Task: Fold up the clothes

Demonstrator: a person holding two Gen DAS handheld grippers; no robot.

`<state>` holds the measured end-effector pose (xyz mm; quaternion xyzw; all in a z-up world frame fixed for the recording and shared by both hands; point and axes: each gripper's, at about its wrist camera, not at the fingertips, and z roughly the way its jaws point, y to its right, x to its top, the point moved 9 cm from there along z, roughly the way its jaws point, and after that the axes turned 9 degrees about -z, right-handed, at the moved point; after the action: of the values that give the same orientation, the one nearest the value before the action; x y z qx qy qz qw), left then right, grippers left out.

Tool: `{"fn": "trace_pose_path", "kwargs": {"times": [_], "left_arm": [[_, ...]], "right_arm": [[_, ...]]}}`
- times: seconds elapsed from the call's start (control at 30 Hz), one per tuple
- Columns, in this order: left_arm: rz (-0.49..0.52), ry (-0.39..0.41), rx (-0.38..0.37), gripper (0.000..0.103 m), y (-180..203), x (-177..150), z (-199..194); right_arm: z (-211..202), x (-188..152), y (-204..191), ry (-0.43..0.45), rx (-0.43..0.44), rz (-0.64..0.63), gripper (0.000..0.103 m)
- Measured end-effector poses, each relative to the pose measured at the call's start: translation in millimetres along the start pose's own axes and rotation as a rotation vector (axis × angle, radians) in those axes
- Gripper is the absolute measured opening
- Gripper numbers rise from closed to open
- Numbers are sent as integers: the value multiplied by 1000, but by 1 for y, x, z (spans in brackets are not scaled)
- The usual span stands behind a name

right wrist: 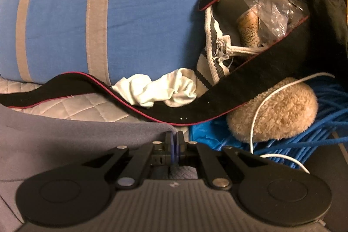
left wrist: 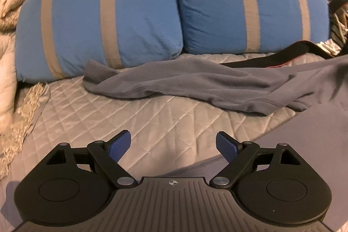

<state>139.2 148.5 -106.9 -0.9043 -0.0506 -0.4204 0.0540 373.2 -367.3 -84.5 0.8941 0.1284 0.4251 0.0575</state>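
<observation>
Right wrist view showed your right gripper [right wrist: 174, 140] with its jaws clamped together on the edge of the grey garment [right wrist: 65, 138], the cloth bunching up against the pads and spreading away to the left below the camera. In the left wrist view your left gripper [left wrist: 173, 146] had its jaws spread wide with nothing between them, hanging over the quilted bedspread [left wrist: 130, 119]. The garment lay ahead of it: a rumpled sleeve ran across the quilt toward the pillows, and a flatter panel filled the lower right corner.

I judged you were at the start of a fold, one corner pinched and the other hand not yet engaged. The next move called for your left gripper to reach the cloth's free edge, close on it, and then lift both sides together so the panel came up taut rather than dragging.

Around you sat two blue striped pillows [left wrist: 104, 21] just behind the sleeve. A black strap with red piping [right wrist: 217, 108] crossed the quilt right beyond your right jaws, with a crumpled white cloth [right wrist: 156, 88] behind it, a tan plush toy [right wrist: 276, 110], a white cable [right wrist: 256, 114] and blue cords [right wrist: 322, 123] off to the right. The strap could have snagged if you swept the garment that way.
</observation>
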Motion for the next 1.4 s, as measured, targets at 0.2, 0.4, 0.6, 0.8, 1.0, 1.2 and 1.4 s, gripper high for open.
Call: {"fn": "trace_pose_path", "kwargs": {"times": [0.2,0.4,0.6,0.8,1.0,1.2,1.4], "left_arm": [[18,-3,-17,86,10,0,0],[45,8,-27,86,16,0,-1],[12,16,22,86,0,7,-5],[105,105,267,86,-49,30,-32],[-36,62,294,86,-94,28,-32],[35,105,135,85,-88,32,-22],[212,190,95,85,-81,37,16]], "right_arm": [[1,-1,-11,-32,-30,-94,31],[-27,5,-49,22,30,-210,90],[-90,22,-126,108,193,-248,101],[-163,28,-211,150,336,-302,103],[-209,4,-293,124,461,-249,103],[-228,-35,-375,162,493,-309,103],[-221,-68,-418,165,661,-170,103]]}}
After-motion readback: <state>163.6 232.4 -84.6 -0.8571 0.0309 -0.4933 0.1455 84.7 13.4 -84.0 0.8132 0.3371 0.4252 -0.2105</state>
